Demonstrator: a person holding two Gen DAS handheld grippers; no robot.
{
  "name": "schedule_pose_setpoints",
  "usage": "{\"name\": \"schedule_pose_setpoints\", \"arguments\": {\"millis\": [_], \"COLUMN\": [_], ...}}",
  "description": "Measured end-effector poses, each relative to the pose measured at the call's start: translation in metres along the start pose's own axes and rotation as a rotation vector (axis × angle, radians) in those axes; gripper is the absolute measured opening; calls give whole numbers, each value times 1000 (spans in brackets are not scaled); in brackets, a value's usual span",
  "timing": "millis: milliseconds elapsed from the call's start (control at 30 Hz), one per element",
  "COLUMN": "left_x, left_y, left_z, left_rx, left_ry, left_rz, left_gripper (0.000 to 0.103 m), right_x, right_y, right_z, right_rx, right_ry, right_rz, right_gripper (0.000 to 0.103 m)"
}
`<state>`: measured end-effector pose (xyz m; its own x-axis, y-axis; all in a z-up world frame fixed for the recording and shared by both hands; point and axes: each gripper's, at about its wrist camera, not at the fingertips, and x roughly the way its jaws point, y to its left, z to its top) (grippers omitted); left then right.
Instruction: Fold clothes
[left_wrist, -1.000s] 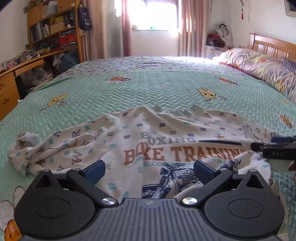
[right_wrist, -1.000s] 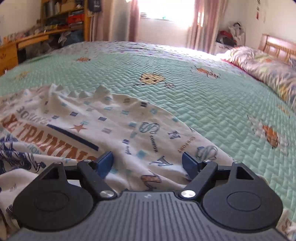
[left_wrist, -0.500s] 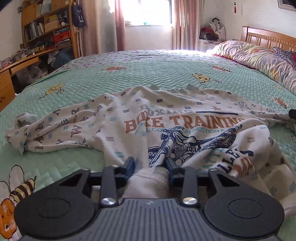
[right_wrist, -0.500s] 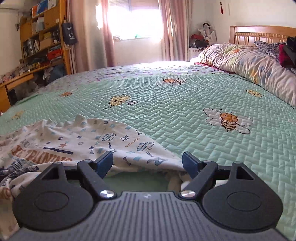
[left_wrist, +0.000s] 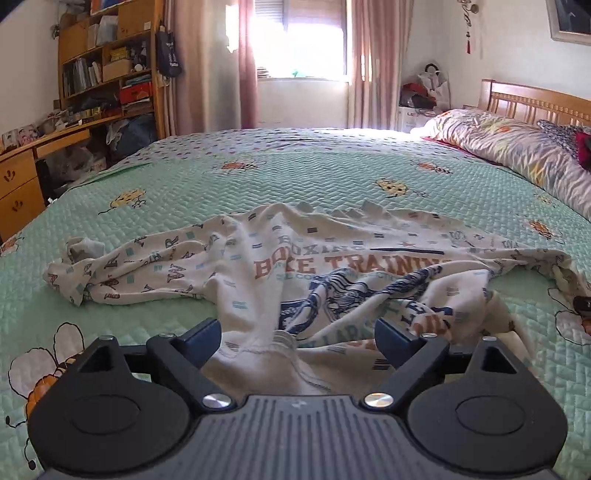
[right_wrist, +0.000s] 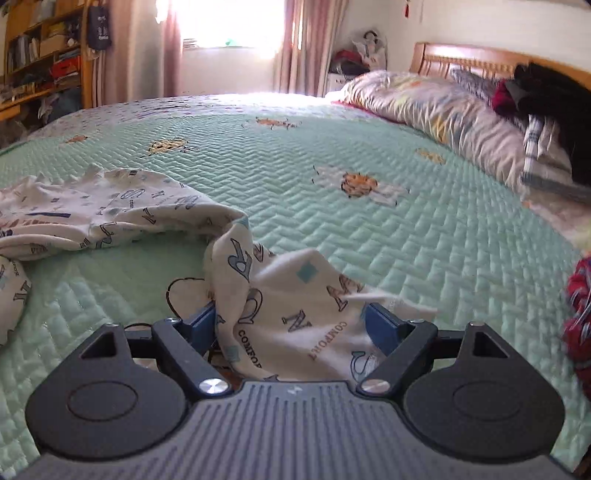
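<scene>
The printed shirt (left_wrist: 332, 266) lies rumpled, unfolded, its hem between your left gripper (left_wrist: 297, 341) jaws, which have just reopened wide. Your right gripper (right_wrist: 288, 325) stands wide, sleeve cloth between, ungripped. Folding remains.

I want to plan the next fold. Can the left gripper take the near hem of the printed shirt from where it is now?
Probably yes. The left gripper has just been opening, and the shirt hem lies bunched between its spread fingers, not pinched. Nothing covers the hem on the bedspread; closing should take it.
</scene>
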<state>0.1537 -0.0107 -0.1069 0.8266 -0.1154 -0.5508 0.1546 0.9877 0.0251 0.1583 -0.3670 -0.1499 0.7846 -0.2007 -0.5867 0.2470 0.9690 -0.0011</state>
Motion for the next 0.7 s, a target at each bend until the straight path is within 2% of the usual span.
{"name": "schedule_pose_setpoints", "arguments": {"millis": [67,167,367,533,600,667,700], "left_x": [0,3,7,8,8,9,9], "left_y": [-10,-19,-22,-11,-5,3,7], "left_z": [-1,-1,-3,-7,-9,-10,-12], "left_rx": [16,25,16,-3,-10,-26,-37], "left_ry": [4,14,30,50,56,61,62], "left_rz": [-12,-20,-6,18,28,33,35], "left_gripper": [91,91,92,93,93,93,94], "right_x": [-5,-17,-26,-4,14,37,44], "right_y": [3,29,114,195,218,228,226], "right_z": [2,6,25,40,41,37,35], "right_rx": [35,10,-104,-264,-307,-327,-304], "right_ry": [-8,-41,-66,-67,-34,32,42], "right_rz": [14,77,254,362,387,376,385], "right_gripper": [84,84,84,84,84,85,88]}}
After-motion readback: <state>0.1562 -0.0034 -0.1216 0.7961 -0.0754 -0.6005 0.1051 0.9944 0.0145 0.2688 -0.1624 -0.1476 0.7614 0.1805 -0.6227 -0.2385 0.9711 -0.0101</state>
